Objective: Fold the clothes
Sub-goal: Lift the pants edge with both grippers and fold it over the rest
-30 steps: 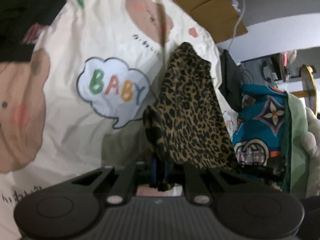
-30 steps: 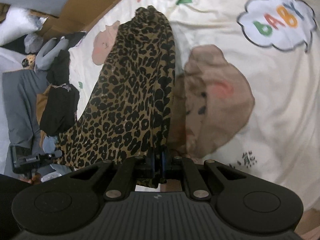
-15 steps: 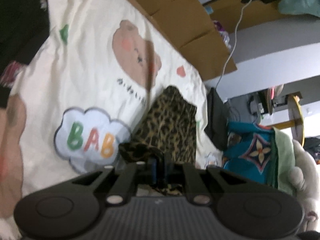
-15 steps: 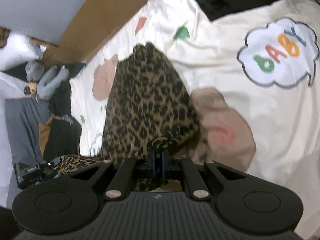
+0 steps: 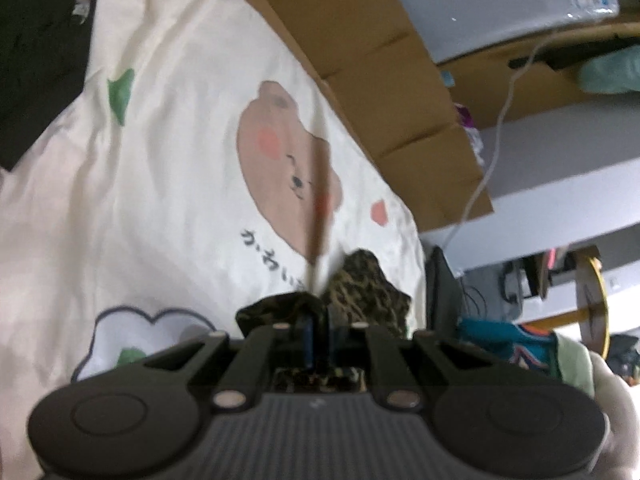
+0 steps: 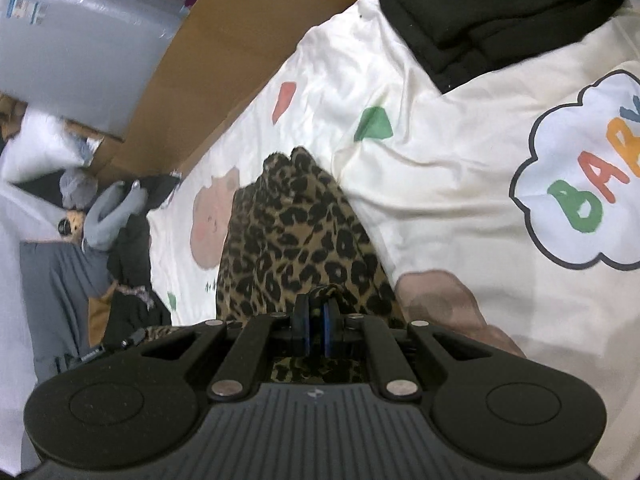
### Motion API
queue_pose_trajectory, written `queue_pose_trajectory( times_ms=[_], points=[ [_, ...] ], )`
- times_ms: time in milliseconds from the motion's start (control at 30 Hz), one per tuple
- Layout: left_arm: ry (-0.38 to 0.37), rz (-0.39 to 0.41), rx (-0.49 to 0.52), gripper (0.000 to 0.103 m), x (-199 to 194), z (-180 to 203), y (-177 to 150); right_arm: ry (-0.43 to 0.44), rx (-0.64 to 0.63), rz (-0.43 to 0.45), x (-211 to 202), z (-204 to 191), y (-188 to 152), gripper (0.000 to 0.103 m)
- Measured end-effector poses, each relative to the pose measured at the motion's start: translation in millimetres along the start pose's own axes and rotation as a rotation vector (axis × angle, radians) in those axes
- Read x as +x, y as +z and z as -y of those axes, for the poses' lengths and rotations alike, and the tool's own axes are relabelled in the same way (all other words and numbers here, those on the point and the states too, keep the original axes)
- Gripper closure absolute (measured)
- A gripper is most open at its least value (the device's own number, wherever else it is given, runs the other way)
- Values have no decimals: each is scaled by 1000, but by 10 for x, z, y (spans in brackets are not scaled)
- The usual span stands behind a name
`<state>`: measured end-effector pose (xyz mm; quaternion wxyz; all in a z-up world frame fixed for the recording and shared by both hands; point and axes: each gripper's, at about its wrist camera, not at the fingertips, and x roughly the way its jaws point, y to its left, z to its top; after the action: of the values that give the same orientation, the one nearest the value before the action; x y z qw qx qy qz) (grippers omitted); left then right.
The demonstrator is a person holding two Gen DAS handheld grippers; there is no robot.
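Observation:
A leopard-print garment (image 6: 296, 236) lies stretched on a cream bedsheet (image 6: 440, 184) printed with bears and a "BABY" cloud. My right gripper (image 6: 316, 312) is shut on its near edge, cloth bunched between the blue pads. In the left wrist view only a small dark fold of the leopard-print garment (image 5: 364, 292) shows beyond my left gripper (image 5: 318, 320), which is shut on another part of it. The bedsheet (image 5: 160, 180) fills the left half of that view.
Black clothing (image 6: 500, 12) lies at the sheet's far corner. Brown cardboard (image 5: 384, 80) runs along the bed's edge. A pile of grey and dark clothes (image 6: 104, 240) sits left of the right gripper. A teal patterned cloth (image 5: 516, 344) and a white cable (image 5: 496, 132) are at the right.
Both grippers have lowered toward the sheet with the garment. It hung long in front of them a second ago; now it lies flatter and shows shorter in both views.

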<state>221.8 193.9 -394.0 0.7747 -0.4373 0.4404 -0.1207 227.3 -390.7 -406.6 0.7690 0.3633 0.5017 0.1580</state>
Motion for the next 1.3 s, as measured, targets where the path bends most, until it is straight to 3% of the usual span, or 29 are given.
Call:
queue_pose_trajectory(
  times_ms=[400, 500, 567, 633, 667, 700, 767, 900, 1067, 1167, 1300],
  points=[
    [82, 45, 13, 95, 330, 276, 229, -64, 97, 78, 199, -7, 290, 97],
    [157, 14, 10, 94, 518, 233, 231, -111, 98, 75, 341, 85, 298, 94],
    [218, -14, 12, 88, 584, 220, 221, -122, 97, 68, 385, 125, 291, 94],
    [250, -24, 46, 76, 556, 260, 194, -121, 93, 63, 391, 140, 280, 89],
    [259, -25, 70, 74, 533, 287, 177, -117, 85, 68, 365, 121, 273, 80],
    [253, -14, 97, 69, 491, 318, 156, -113, 73, 77, 332, 94, 265, 59],
    [235, 6, 110, 64, 423, 350, 136, -106, 42, 110, 247, 15, 242, 44],
    [202, 4, 129, 61, 405, 394, 97, -133, -31, 116, 238, -117, 184, 44],
    [215, -65, 184, 67, 558, 497, -32, -174, -123, 111, 262, -277, 107, 46],
    [230, -105, 254, 70, 678, 584, -119, -194, -168, 113, 263, -363, 62, 53],
    [217, -153, 308, 71, 850, 677, -187, -155, -194, 125, 158, -460, -2, 53]
  ],
)
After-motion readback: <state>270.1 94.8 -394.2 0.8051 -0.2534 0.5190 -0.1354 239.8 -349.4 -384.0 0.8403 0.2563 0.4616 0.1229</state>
